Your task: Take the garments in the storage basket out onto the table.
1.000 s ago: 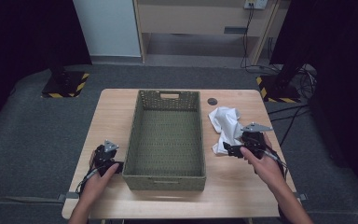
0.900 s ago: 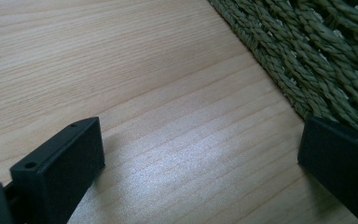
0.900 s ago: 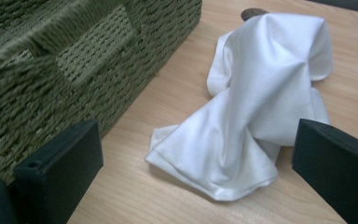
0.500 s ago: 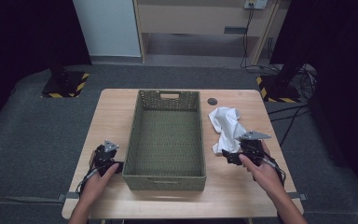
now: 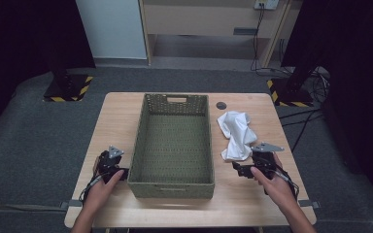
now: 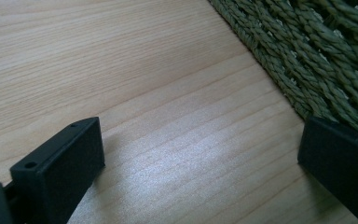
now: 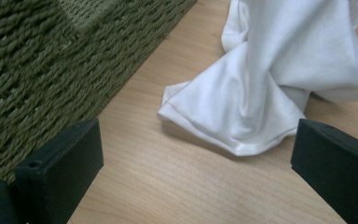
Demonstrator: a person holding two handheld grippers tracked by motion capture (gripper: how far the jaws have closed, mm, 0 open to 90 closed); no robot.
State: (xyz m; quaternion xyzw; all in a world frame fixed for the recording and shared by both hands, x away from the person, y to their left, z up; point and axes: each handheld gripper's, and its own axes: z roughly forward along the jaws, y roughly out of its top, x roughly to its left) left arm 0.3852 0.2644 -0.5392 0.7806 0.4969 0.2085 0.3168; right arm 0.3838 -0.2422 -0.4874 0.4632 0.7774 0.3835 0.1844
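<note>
White cloth: a crumpled white cloth (image 5: 237, 134) lies on the counter (image 5: 252, 204), just to the right of the woven basket, its near corner close to the basket's long wall but apart from it in the right gripper view (image 7: 261, 93).

Long axis: the cloth runs roughly from the far side of the counter toward the person, parallel to the basket's long side; its narrower near end, a folded hem corner (image 7: 177, 109), points back toward the right gripper.

Way from the fingers: the cloth lies straight ahead of the right gripper (image 5: 245, 170), just beyond the fingertips; the near edge sits between the lines of the two fingers (image 7: 60, 172) but not yet within them.

Right fingers: spread wide, holding nothing, low over the counter.

Nearer hand: the right one by far; the basket stands between the cloth and the left gripper (image 5: 112, 167).

Left fingers: spread too, empty, resting at the counter beside the basket's left wall (image 6: 317, 60), one finger (image 6: 60, 172) over bare wood.

Green woven basket: the basket (image 5: 172, 182) sits mid-counter, empty, long side running away from the person.

Coming move, as I judge it: a short push forward along the cloth's own axis would bring the near end between the right fingers.
</note>
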